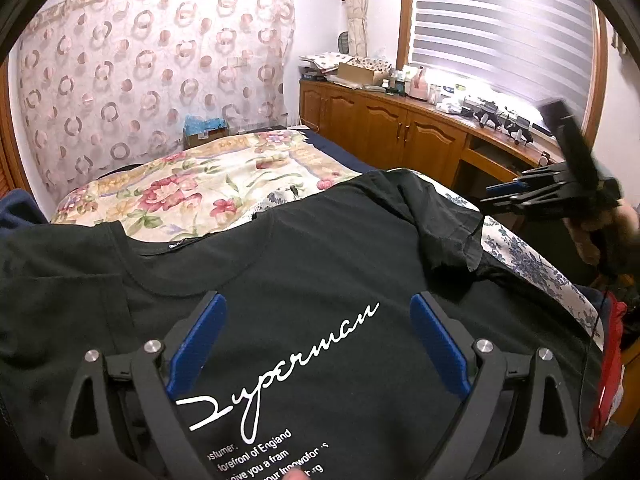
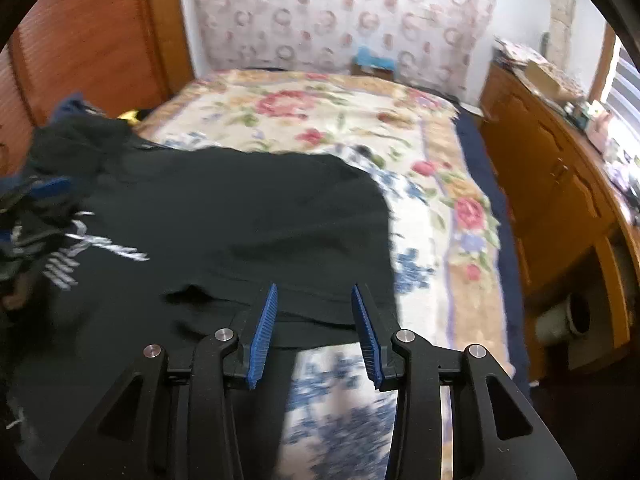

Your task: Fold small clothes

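— Black cotton is what is seen first: a T-shirt (image 1: 328, 280) with white script lettering is spread front-up on the floral bedspread (image 1: 200, 188), its collar toward the far end of the bed and one side reaching the bed's right edge. How much folding can be judged done?

— Very little, it seems. The chest is laid fairly flat, but the right sleeve (image 1: 444, 236) is crumpled near the bed's right edge and no clean fold line is seen. The sleeves and body folds appear to be left.

— What is held by the grippers?

— Nothing. The left gripper (image 1: 318, 344) is held over the lettering with its blue pads spread wide and bare cloth between them. The right gripper (image 2: 314, 332) is parted partway above the shirt's edge by the bed's right side; no cloth is pinched, though that view is blurred.

— And beyond the bed?

— A wooden cabinet (image 1: 400, 128) is ranged under the blinds (image 1: 500, 28).
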Tool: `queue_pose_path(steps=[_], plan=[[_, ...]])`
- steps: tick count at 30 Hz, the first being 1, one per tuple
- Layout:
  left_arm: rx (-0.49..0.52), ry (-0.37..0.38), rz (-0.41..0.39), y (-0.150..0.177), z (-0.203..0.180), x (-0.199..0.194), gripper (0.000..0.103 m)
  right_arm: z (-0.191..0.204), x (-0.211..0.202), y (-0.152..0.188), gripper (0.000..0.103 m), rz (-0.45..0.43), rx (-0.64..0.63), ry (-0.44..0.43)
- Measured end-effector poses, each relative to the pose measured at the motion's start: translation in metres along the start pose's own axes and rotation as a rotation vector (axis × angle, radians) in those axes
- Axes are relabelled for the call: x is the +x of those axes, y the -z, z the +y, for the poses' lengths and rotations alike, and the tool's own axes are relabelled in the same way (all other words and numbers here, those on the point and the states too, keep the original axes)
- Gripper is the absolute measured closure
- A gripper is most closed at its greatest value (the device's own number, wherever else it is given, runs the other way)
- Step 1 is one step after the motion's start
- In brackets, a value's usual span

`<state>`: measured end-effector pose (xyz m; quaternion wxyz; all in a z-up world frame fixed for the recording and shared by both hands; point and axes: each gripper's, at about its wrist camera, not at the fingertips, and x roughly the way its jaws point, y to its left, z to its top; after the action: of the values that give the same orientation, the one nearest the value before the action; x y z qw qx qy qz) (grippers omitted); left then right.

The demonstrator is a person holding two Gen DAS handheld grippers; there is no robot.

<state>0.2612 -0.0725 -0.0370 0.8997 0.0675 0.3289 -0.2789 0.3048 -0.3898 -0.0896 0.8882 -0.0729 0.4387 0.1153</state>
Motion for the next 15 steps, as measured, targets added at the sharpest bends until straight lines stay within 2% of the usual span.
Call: queue_pose_path(steps=[4, 7, 12, 14, 15], plan=[[-0.003, -0.001, 0.006, -0.001, 0.0, 0.002, 0.009, -0.024, 0.028, 0.004, 0.064, 0.038, 0.073, 0.038], [-0.008, -0.001, 0.011, 0.0, 0.001, 0.005, 0.009, -0.034, 0.04, 0.007, 0.064, 0.06, 0.119, 0.025], [-0.015, -0.003, 0.016, 0.001, 0.003, 0.007, 0.009, -0.034, 0.044, 0.008, 0.064, 0.059, 0.117, 0.03], [-0.019, -0.003, 0.019, 0.002, 0.004, 0.008, 0.009, -0.031, 0.043, 0.008, 0.07, 0.062, 0.1, 0.032], [-0.02, -0.004, 0.019, 0.002, 0.004, 0.008, 0.008, -0.028, 0.042, 0.008, 0.087, 0.063, 0.092, 0.016]])
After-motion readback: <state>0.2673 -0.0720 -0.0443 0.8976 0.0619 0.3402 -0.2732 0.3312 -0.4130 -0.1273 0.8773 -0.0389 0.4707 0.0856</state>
